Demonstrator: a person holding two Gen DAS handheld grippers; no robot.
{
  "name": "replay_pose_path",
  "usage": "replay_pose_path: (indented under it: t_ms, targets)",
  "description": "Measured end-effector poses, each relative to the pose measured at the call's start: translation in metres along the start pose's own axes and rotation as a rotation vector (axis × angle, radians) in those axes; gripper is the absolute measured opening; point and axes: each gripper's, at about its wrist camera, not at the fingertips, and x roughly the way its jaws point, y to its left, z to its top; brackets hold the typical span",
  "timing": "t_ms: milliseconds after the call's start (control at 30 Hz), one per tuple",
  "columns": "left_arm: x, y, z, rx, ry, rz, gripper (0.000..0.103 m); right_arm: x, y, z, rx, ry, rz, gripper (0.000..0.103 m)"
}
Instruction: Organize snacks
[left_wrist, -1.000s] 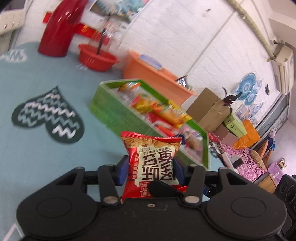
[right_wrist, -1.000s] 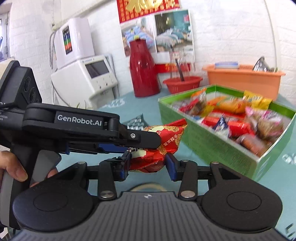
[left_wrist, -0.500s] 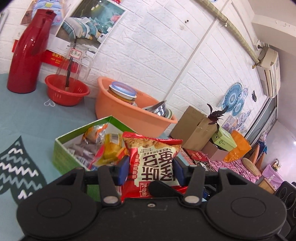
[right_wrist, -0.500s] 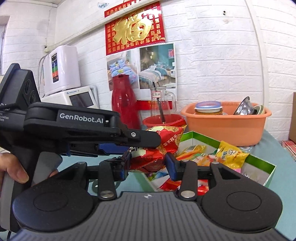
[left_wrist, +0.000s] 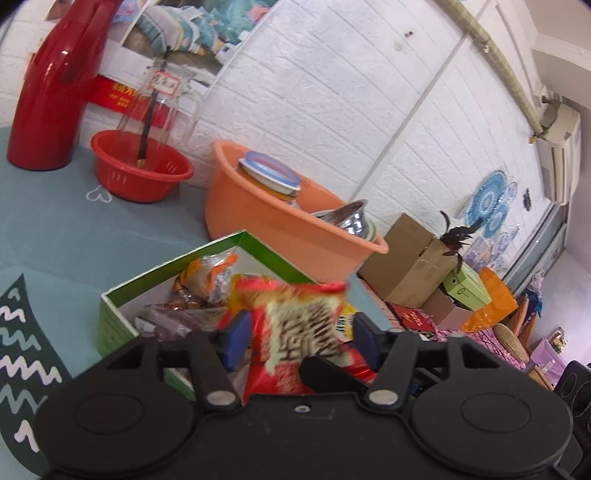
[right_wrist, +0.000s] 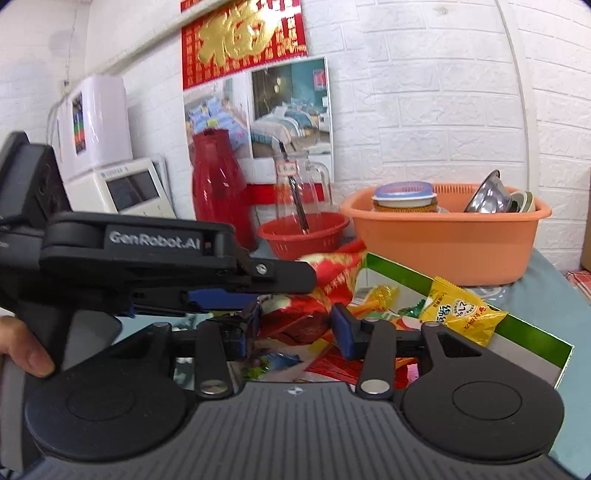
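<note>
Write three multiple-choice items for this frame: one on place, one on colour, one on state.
1. Where is the red packet?
A. in the basin
B. between the left tool's fingers
C. on the tablecloth

2. What colour is the basin holding the dishes?
A. orange
B. blue
C. white

3. How is the green box?
A. lidded shut
B. empty
C. open-topped, holding snacks

Answers: 1 B, the packet sits between the blue pads. 2 A, its wall is orange in both views. 3 C, wrapped snacks show inside the rim.
</note>
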Motion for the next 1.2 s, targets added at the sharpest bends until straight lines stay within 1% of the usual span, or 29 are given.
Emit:
replay_pose_path:
  t_ms: [33, 67, 100, 200, 367, 467, 533, 633, 800, 867, 1033, 1133, 1200]
  targets:
    - [0.0, 0.002, -0.001, 0.0, 0.0, 0.02, 0.103, 0.003, 0.002, -0.001, -0.023, 0.013, -0.02, 0.093]
    - [-0.002, 0.003, -0.003, 0.004, -0.004, 0.047, 0.103, 0.004, 0.003, -0.003, -0.04, 0.023, -0.037, 0.099]
    - [-0.003, 0.003, -0.005, 0.012, -0.012, 0.069, 0.103, 0.004, 0.003, -0.005, -0.047, 0.025, -0.046, 0.101]
    - [-0.005, 0.006, -0.006, 0.009, 0.004, 0.086, 0.103, -0.001, 0.0, -0.004, -0.029, 0.012, -0.037, 0.103]
    - [-0.022, -0.001, -0.005, 0.013, -0.024, 0.092, 0.103, -0.012, 0.001, -0.004, -0.043, 0.012, -0.061, 0.103]
    - [-0.042, -0.013, -0.008, 0.034, -0.047, 0.094, 0.103, -0.034, 0.002, -0.004, -0.046, -0.007, -0.072, 0.103]
    - [-0.058, -0.023, -0.013, 0.047, -0.06, 0.113, 0.103, -0.052, 0.003, -0.005, -0.052, -0.013, -0.096, 0.103]
    - [-0.083, -0.038, -0.027, 0.078, -0.078, 0.139, 0.103, -0.082, 0.006, -0.008, -0.061, -0.025, -0.132, 0.103]
    - [-0.111, -0.056, -0.061, 0.132, -0.04, 0.182, 0.103, -0.132, 0.007, -0.024, -0.031, -0.01, -0.184, 0.103]
    - [-0.119, -0.061, -0.077, 0.145, -0.03, 0.214, 0.103, -0.148, 0.009, -0.034, -0.028, 0.004, -0.207, 0.103]
    - [-0.13, -0.071, -0.112, 0.173, 0.001, 0.303, 0.103, -0.171, 0.018, -0.061, -0.051, 0.046, -0.267, 0.103]
    - [-0.135, -0.077, -0.129, 0.196, 0.012, 0.325, 0.103, -0.18, 0.02, -0.073, -0.033, 0.058, -0.278, 0.103]
    - [-0.138, -0.079, -0.137, 0.193, 0.026, 0.338, 0.103, -0.183, 0.02, -0.079, -0.022, 0.069, -0.28, 0.103]
